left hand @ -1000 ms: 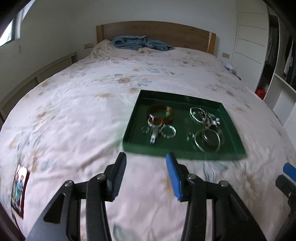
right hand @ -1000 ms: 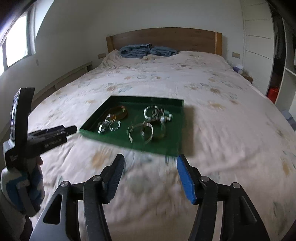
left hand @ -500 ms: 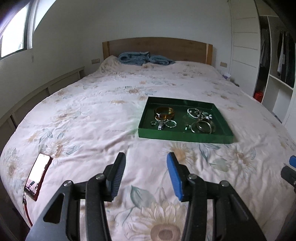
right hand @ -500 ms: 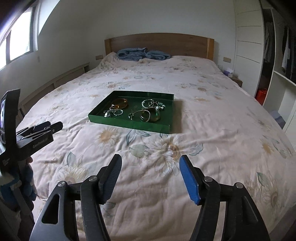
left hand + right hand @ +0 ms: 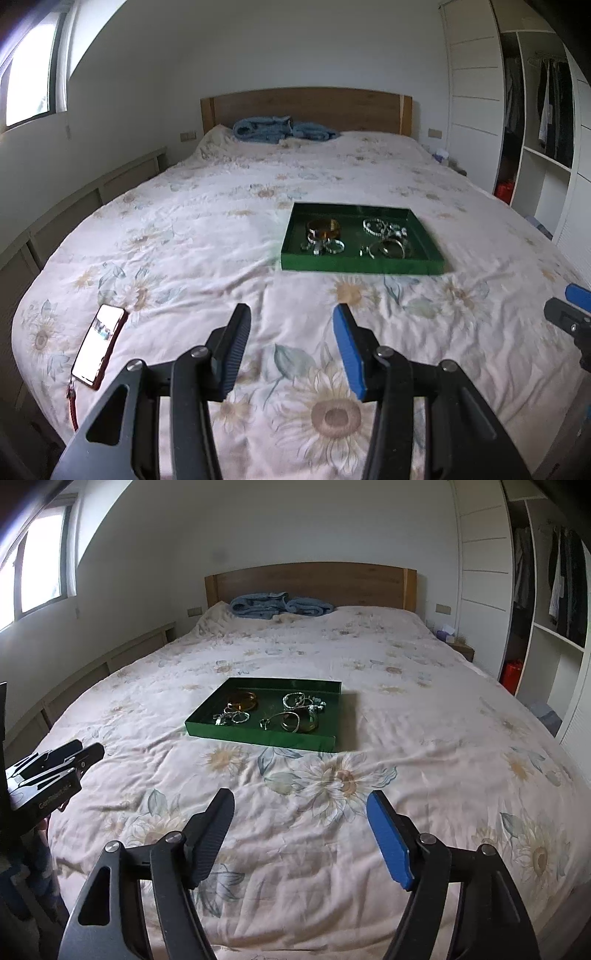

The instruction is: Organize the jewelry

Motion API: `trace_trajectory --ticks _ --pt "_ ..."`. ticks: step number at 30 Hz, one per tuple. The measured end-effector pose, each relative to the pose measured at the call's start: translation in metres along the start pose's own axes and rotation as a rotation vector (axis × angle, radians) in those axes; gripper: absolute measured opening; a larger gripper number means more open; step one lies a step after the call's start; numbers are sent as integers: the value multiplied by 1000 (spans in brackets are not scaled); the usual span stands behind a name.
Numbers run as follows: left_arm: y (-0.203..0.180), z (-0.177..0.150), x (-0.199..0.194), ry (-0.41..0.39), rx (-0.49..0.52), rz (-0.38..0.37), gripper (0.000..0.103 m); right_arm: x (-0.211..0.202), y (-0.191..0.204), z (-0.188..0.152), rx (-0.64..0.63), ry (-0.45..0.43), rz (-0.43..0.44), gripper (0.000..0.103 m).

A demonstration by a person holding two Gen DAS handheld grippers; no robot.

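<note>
A green tray (image 5: 362, 266) lies in the middle of the bed; it also shows in the right wrist view (image 5: 258, 736). It holds an amber bangle (image 5: 324, 226), silver rings and bracelets (image 5: 386, 248) and a bead bracelet (image 5: 295, 700). My left gripper (image 5: 291, 325) is open and empty, held back over the near part of the bed. My right gripper (image 5: 301, 808) is open and empty, also well short of the tray. The left gripper shows at the left edge of the right wrist view (image 5: 55, 768).
A phone (image 5: 99, 345) lies on the bed's near left corner. A blue blanket (image 5: 280, 129) sits by the wooden headboard (image 5: 314, 581). White wardrobe shelves (image 5: 546, 155) stand to the right. A red object (image 5: 511, 674) stands on the floor there.
Both grippers have drawn back from the tray toward the foot of the bed. The tray looks farther away and the phone has come into view. Both stay open.
</note>
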State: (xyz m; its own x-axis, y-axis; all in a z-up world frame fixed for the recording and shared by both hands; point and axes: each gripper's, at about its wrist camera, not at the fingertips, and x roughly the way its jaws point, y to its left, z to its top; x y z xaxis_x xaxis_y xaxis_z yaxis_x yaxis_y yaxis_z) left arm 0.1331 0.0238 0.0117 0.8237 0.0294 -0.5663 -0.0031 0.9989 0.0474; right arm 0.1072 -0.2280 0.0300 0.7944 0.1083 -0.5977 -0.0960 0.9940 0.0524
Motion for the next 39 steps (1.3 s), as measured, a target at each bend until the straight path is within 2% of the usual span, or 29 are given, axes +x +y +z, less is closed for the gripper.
trace_trajectory --ticks 6,10,18,23,29,39 --pt "0 -8 -18 -15 2 -10 48 -16 3 0 -13 -32 -20 77" --pt "7 -12 -31 -39 -14 -13 50 -25 7 4 -28 -56 -29 87" --pt "16 -21 -45 -65 -9 22 52 -26 25 3 -70 -94 -7 94" --pt "17 -21 -52 -92 -9 39 55 -19 35 -3 -91 -87 -1 102" --pt "10 -17 -50 -108 2 49 61 -9 41 -8 -98 -62 1 102" --pt "-13 -15 -34 -100 53 84 62 8 38 -13 -112 -48 -26 102"
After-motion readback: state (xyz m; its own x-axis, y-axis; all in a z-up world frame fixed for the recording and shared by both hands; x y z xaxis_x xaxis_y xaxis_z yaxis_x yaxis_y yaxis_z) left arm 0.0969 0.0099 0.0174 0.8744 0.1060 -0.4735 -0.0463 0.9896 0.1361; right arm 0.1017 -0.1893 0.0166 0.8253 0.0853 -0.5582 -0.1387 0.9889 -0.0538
